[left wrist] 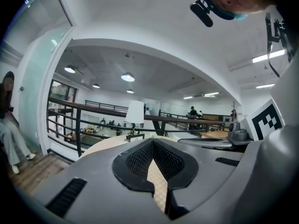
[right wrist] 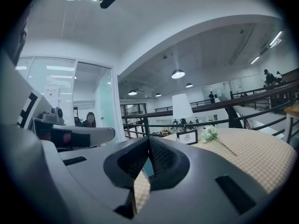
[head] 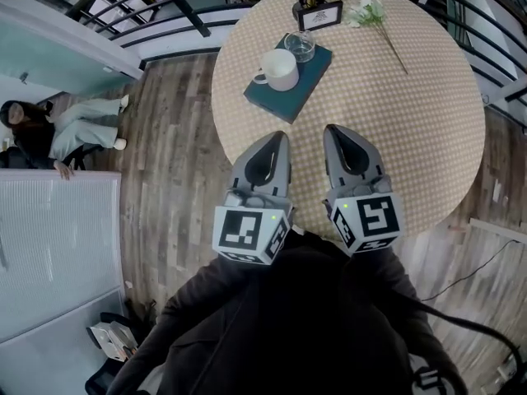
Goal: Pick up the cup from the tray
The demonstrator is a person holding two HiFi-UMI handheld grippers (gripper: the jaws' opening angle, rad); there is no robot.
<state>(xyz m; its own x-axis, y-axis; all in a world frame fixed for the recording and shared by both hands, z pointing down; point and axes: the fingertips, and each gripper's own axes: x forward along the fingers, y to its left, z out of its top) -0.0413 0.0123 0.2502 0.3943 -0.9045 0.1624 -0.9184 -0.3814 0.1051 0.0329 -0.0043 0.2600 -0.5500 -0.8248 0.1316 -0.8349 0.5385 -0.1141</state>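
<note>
The left gripper (head: 276, 138) and right gripper (head: 336, 132) hang side by side over the near edge of the round checked table (head: 412, 130), both pointing roughly level. Each has its 2 jaws clenched together with nothing between them. The white cup (head: 278, 70) stands on the teal tray (head: 284, 104) straight ahead of the left gripper, well apart from its tips, handle turned to that gripper's left. A small clear glass (head: 300, 46) sits on the same tray just beyond the cup. Farther ahead of the right gripper are a framed card (head: 319, 13) and a white flower (head: 366, 11). A seated person (head: 49, 130) is far off to the left gripper's left.
</note>
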